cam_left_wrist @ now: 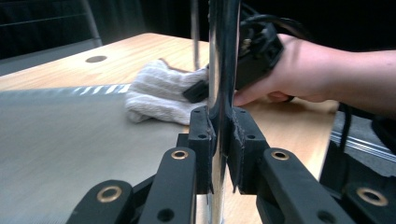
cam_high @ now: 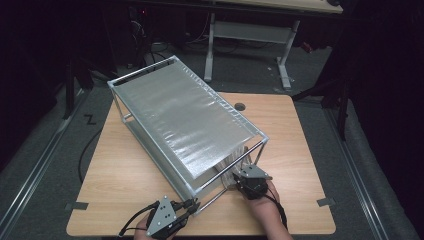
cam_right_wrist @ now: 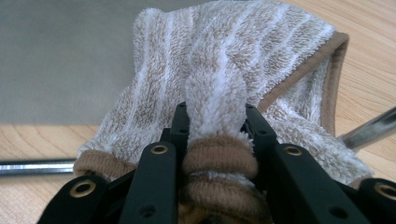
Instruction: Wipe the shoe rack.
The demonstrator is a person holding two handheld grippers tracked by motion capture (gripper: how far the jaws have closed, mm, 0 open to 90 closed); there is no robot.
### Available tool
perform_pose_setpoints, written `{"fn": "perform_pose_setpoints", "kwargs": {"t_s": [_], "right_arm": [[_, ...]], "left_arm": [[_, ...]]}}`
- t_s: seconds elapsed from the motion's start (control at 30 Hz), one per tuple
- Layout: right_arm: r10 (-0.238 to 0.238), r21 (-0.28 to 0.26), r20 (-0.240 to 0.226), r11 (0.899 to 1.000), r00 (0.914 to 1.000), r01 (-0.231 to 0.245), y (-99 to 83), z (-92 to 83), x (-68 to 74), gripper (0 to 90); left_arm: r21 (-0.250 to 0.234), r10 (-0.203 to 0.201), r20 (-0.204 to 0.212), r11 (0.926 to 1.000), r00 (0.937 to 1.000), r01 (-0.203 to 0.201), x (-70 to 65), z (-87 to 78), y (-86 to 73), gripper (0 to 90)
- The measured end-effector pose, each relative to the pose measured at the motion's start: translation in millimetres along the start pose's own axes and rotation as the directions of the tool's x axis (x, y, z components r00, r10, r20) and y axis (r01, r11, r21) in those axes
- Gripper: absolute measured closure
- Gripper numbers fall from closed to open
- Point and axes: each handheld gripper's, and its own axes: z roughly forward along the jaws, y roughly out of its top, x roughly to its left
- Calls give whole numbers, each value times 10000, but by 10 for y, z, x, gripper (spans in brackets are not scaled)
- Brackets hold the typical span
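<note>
A metal-framed rack [cam_high: 185, 120] with silvery fabric shelves stands slantwise on the wooden table [cam_high: 125, 175]. My left gripper [cam_high: 192, 205] is at its near corner, shut on the shiny upright post [cam_left_wrist: 223, 56]; the pads [cam_left_wrist: 201, 140] clamp it from both sides. My right gripper [cam_high: 245, 172] reaches into the rack's near right end at the lower shelf. It is shut on a bunched fold of a beige striped towel [cam_right_wrist: 233, 51], which fills the space between the jaws. The towel [cam_left_wrist: 159, 91] rests on the lower shelf [cam_left_wrist: 60, 140], with the right hand [cam_left_wrist: 308, 70] behind the post.
The rack's bottom rails [cam_right_wrist: 32, 167] lie on the tabletop beside the towel. A cable hole [cam_high: 240, 106] sits at the table's far edge. Bare wood shows left and right of the rack. A white-legged desk [cam_high: 250, 30] stands beyond, on the dark floor.
</note>
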Motion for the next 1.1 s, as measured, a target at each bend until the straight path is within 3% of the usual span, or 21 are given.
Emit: {"fn": "perform_pose_setpoints", "kwargs": {"t_s": [0.2, 0.33, 0.4, 0.5, 0.67, 0.8, 0.97, 1.0, 1.1], "right_arm": [[22, 14, -4, 10000, 10000, -22, -22, -31, 0, 708], [109, 6, 43, 9999, 9999, -109, -53, -60, -18, 706], [56, -364, 161, 9993, 9999, -50, -60, -115, 6, 703], [-76, -1344, 93, 9909, 9999, 88, -48, -304, 79, 700], [-455, -2013, -607, 9790, 9971, 325, -53, -547, 335, 697], [-744, -2040, -1404, 9780, 9873, 447, -72, -599, 559, 695], [-1156, -1627, -2332, 9836, 9655, 785, -107, -554, 837, 693], [-1368, -1389, -2470, 9848, 9593, 1046, -124, -517, 919, 691], [-1548, -1065, -2261, 9853, 9617, 1335, -153, -464, 993, 690]], "left_arm": [[79, -92, -590, 9999, 9982, 97, 63, -31, -4, 802], [59, -164, -591, 9998, 9981, 168, 64, -24, -4, 803], [66, -98, -543, 9999, 9985, 101, 66, -19, -2, 802], [39, -73, -325, 10000, 9994, 75, 84, -9, -2, 801], [0, 60, -79, 10000, 10000, -60, 83, 40, 8, 799], [-44, 136, 81, 9999, 9999, -136, 65, 98, 22, 799], [-102, 163, 327, 9998, 9993, -159, 73, 145, 30, 798], [-103, 144, 359, 9998, 9993, -140, 74, 149, 31, 798], [-83, 71, 422, 9999, 9991, -67, 82, 159, 38, 799]]}}
